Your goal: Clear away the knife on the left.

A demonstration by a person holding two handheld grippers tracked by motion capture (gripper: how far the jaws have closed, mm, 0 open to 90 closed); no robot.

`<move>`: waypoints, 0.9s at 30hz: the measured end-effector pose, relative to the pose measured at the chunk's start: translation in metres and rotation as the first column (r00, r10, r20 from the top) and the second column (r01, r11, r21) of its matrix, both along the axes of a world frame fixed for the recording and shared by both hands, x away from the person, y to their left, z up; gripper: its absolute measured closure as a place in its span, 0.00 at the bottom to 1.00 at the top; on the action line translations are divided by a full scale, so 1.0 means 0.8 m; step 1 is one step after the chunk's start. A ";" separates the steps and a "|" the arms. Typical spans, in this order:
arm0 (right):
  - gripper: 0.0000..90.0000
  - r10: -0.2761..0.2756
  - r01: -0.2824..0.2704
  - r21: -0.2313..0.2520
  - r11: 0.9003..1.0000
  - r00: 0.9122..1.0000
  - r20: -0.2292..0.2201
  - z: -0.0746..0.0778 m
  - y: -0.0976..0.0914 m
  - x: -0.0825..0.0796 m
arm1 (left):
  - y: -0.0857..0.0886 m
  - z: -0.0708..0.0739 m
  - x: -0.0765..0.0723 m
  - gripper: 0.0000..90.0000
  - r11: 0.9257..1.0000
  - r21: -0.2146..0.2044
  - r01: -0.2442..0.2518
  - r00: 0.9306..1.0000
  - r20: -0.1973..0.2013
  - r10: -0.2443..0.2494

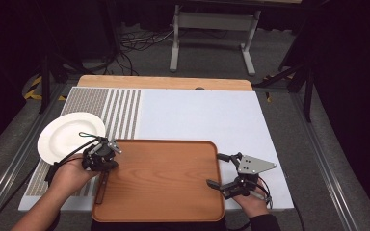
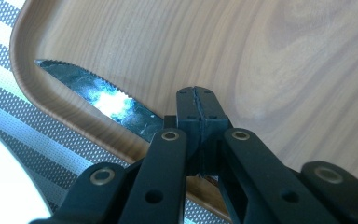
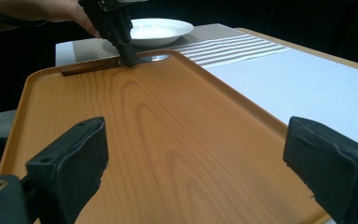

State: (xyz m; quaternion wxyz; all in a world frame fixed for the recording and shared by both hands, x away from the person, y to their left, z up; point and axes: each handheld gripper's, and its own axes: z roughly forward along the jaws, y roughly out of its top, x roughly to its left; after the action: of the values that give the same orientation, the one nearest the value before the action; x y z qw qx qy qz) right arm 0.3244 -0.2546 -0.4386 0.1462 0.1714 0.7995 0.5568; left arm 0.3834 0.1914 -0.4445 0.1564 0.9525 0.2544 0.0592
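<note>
A knife with a serrated blade and a brown handle lies along the left rim of the wooden tray. My left gripper points down at it, jaws pressed together where blade meets handle, so it looks shut on the knife. In the left gripper view the jaw tips meet with the blade running out to the left. At the tray's right edge my right gripper is held open, its two pads wide apart over the tray with nothing between them.
A white plate sits on a striped placemat just left of the tray. A pale mat covers the table beyond the tray. A metal stand and cables are on the floor behind the table.
</note>
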 end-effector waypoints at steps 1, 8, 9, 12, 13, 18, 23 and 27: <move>0.08 0.000 0.000 0.001 1.000 1.000 -0.001 0.000 0.000 0.000 | 0.000 0.000 0.000 1.00 1.000 -0.001 -0.001 1.000 -0.001 0.001; 0.08 -0.001 0.001 0.001 1.000 1.000 -0.001 0.000 0.000 0.000 | 0.000 0.002 -0.001 1.00 1.000 -0.002 0.000 1.000 0.008 0.000; 0.08 -0.001 0.001 0.002 1.000 1.000 0.000 0.000 0.000 0.000 | 0.000 0.003 -0.002 0.99 1.000 -0.010 0.002 1.000 0.004 -0.002; 0.08 -0.003 0.003 0.004 1.000 1.000 0.000 0.000 0.000 0.000 | -0.001 0.008 -0.004 0.94 1.000 -0.022 0.008 1.000 0.017 -0.007; 0.08 -0.003 0.003 0.006 1.000 1.000 0.001 0.000 0.000 0.001 | 0.000 0.011 -0.005 0.92 1.000 -0.028 0.009 1.000 0.027 -0.008; 0.08 -0.002 0.002 0.008 1.000 1.000 0.007 0.001 0.001 0.000 | 0.005 0.026 -0.011 0.64 0.994 -0.113 0.003 0.997 0.076 0.006; 0.08 -0.009 0.008 0.012 1.000 1.000 0.014 0.003 0.000 0.001 | 0.013 0.038 -0.021 0.39 0.974 -0.226 0.012 0.991 0.135 0.019; 0.08 -0.010 0.010 0.011 1.000 1.000 0.017 0.003 0.000 0.001 | 0.019 0.044 -0.030 0.22 0.955 -0.295 0.016 0.984 0.172 0.037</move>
State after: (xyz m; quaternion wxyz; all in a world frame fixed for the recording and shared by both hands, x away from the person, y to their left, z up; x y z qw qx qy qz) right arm 0.3252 -0.2545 -0.4362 0.1546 0.1713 0.7944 0.5619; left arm 0.3593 0.2066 -0.4094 0.3186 0.9081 0.2506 0.1049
